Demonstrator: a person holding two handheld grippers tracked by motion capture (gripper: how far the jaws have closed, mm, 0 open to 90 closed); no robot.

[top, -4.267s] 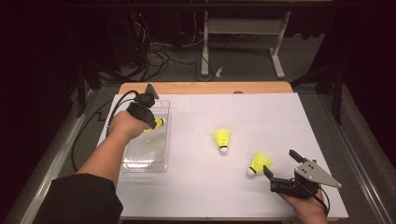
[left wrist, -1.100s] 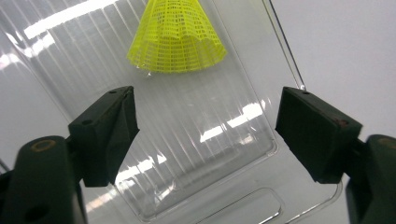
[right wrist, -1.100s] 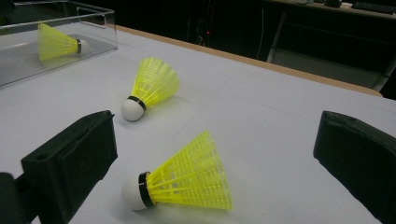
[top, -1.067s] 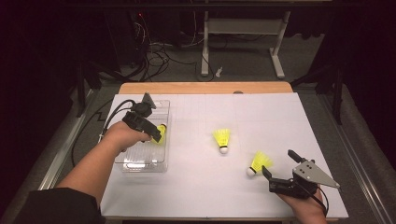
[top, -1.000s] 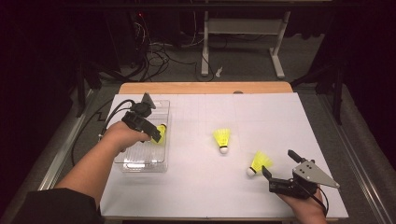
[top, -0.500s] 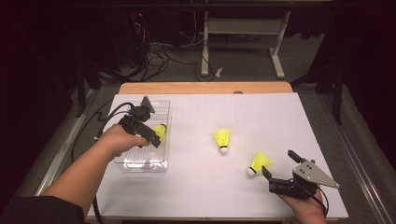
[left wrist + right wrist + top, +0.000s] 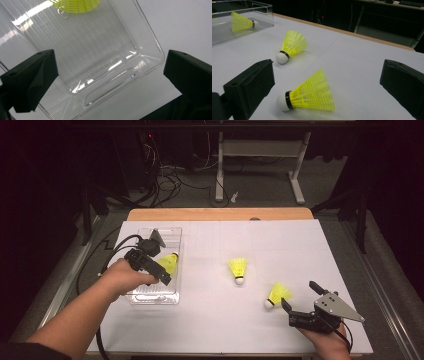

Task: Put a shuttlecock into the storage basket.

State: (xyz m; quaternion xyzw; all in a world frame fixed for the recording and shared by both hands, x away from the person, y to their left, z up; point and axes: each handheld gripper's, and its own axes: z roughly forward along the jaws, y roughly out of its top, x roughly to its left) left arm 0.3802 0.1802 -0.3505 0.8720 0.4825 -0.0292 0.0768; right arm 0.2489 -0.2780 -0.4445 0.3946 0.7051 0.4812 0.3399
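The left gripper [image 7: 162, 270] is being held over the clear plastic box [image 7: 150, 296], jaws just opened wide and seemingly empty; the right gripper [image 7: 295, 306], jaws apart, is being rested beside a yellow shuttlecock [image 7: 276, 294]

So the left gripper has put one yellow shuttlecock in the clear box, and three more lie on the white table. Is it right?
Not quite: the high view shows two on the white table, shuttlecocks and, not three. One shuttlecock lies in the clear box.

1. No text, label, brand, number or sign could be read in any of the three views.
2. What print there may have been was too small or dark to read.
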